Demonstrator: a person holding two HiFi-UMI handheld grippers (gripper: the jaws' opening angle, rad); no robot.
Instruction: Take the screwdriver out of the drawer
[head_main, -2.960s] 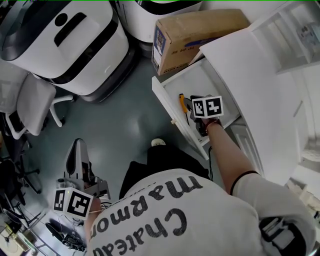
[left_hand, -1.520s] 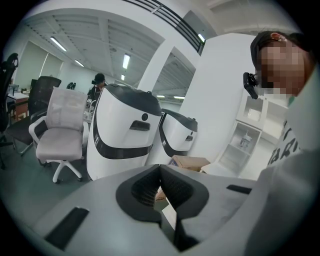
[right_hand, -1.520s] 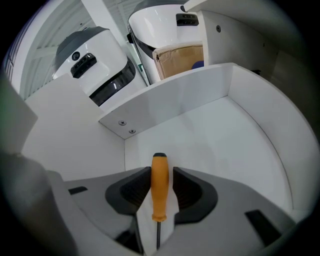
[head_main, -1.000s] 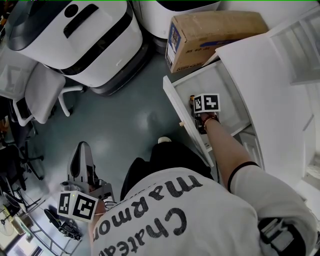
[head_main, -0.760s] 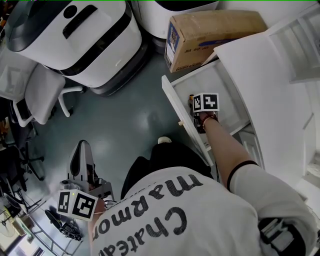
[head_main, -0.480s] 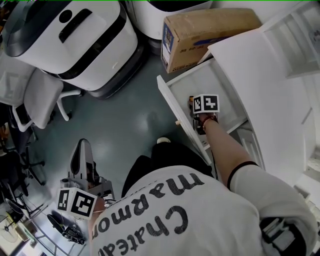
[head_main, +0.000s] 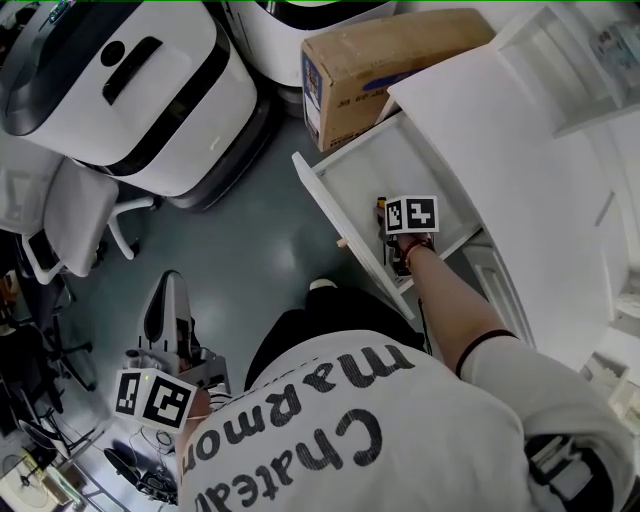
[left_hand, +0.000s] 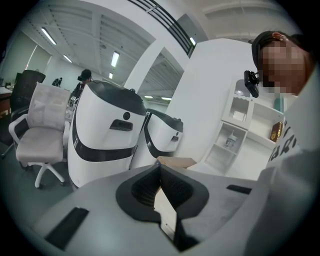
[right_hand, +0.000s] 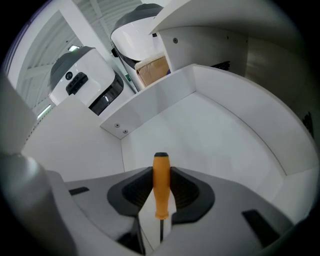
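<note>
The screwdriver (right_hand: 161, 185) has an orange handle and a thin dark shaft. My right gripper (right_hand: 161, 194) is shut on the handle, which stands up between the two dark pads. It hangs just above the white floor of the open drawer (right_hand: 215, 135). In the head view my right gripper (head_main: 388, 222) sits under its marker cube, inside the drawer (head_main: 330, 205), and only a sliver of the screwdriver (head_main: 381, 207) shows. My left gripper (head_main: 168, 290) is low at the left, far from the drawer, over the floor. Its pads (left_hand: 172, 187) meet at the tip with nothing between them.
A cardboard box (head_main: 390, 70) stands on the floor just beyond the drawer. Two large white machines (head_main: 120, 90) stand at the back left, with a white office chair (head_main: 70, 210) beside them. The white cabinet top (head_main: 520, 170) overhangs the drawer on the right.
Three seconds ago the orange handle lay in the drawer beside my right gripper; now it is clamped between the pads. Over the last second both grippers have drifted a little.
</note>
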